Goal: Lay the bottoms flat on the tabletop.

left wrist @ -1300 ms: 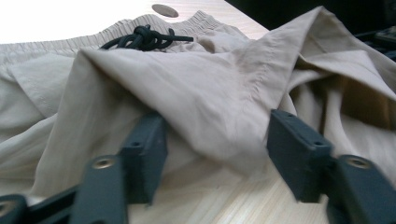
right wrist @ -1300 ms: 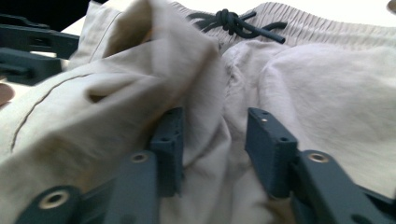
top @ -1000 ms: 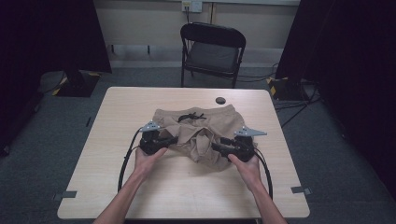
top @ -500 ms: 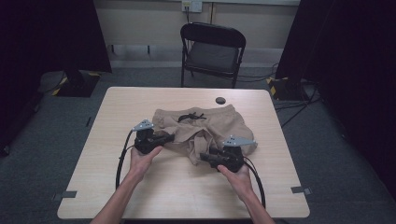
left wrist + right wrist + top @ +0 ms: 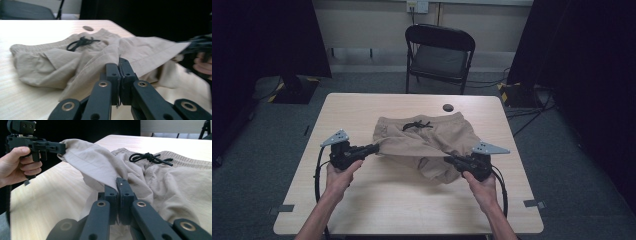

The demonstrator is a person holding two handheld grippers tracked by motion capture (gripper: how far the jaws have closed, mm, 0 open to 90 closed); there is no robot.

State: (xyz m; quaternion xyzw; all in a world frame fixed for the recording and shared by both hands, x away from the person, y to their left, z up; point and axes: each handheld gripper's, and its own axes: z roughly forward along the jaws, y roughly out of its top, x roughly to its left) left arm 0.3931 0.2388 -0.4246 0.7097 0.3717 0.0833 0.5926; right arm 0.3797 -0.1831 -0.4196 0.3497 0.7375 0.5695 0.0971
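- High view: a pair of beige cotton shorts with a black drawstring lies near the middle of the pale wooden table, waistband toward the far edge.
- The left gripper, held in the person's left hand, pinches the left end of the shorts' hem; the right gripper, in the right hand, pinches the right end. The hem is pulled into a straight line between the 2 grippers, lifted off the table.
- A small dark round disc sits on the table beyond the waistband, and a black folding chair stands behind the table.
- Left gripper view: the 2 black jaws are pressed together on a fold of the beige fabric, which runs taut toward the right gripper at the far end of the hem.
- Right gripper view: its jaws have just been closing and now clamp the fabric; the hem stretches up to the left gripper, closed on the cloth's corner.
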